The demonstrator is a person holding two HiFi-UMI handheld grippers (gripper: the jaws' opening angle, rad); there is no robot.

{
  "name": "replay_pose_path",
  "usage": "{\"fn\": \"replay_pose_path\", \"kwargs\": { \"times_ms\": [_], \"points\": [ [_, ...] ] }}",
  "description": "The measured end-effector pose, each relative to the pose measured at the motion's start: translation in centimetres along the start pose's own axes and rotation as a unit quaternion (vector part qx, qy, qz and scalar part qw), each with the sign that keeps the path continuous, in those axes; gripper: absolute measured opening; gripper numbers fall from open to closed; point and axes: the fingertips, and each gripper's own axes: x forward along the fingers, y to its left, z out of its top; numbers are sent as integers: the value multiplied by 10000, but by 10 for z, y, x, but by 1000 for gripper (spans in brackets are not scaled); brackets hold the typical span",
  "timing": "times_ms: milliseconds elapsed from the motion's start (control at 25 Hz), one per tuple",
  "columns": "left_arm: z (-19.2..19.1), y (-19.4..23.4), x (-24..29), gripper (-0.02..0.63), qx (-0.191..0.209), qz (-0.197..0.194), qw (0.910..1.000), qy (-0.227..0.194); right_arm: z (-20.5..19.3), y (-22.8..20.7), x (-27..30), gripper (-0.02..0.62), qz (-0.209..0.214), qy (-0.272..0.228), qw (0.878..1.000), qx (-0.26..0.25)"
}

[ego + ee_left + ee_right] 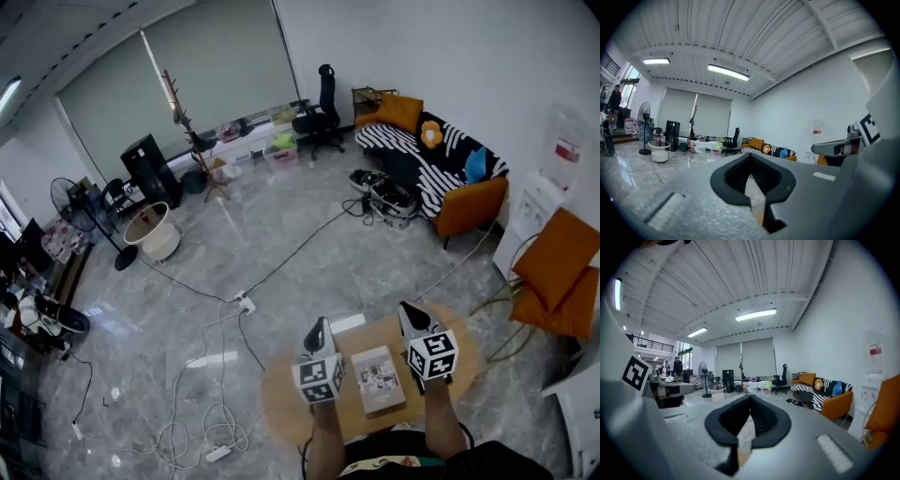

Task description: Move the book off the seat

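The book (378,379) is lying at the middle of the round wooden top (281,403), between my left gripper (319,326) and right gripper (410,311). Both are holding their jaws together on nothing. If that top is the seat, I am judging one must open before pinching the book's edge.

Shown are one book (378,379), one round wooden table (281,405) and two tools: the left tool (320,325) and the right tool (406,309). The room contains one striped sofa (441,183) with three cushions: an orange cushion (401,111), a flower-shaped cushion (430,134) and a blue cushion (475,165). Also counted: one office chair (322,114), one standing fan (73,208), one coat stand (190,131), one water dispenser (548,183).
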Motion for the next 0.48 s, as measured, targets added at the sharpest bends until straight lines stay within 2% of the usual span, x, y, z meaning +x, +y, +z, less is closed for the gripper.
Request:
{"fn": "replay_pose_path", "kwargs": {
  "times_ms": [80, 200, 480],
  "points": [
    [9, -2, 1, 9, -32, -168, 9998, -103, 20, 5, 2, 3, 95, -220, 9997, -80],
    [23, -3, 5, 9, 101, -174, 9996, -205, 43, 8, 8, 3, 190, -418, 9988, -192],
    [33, 2, 13, 11, 313, -40, 9985, -437, 41, 8, 18, 3, 189, -383, 9986, -317]
  ]
}}
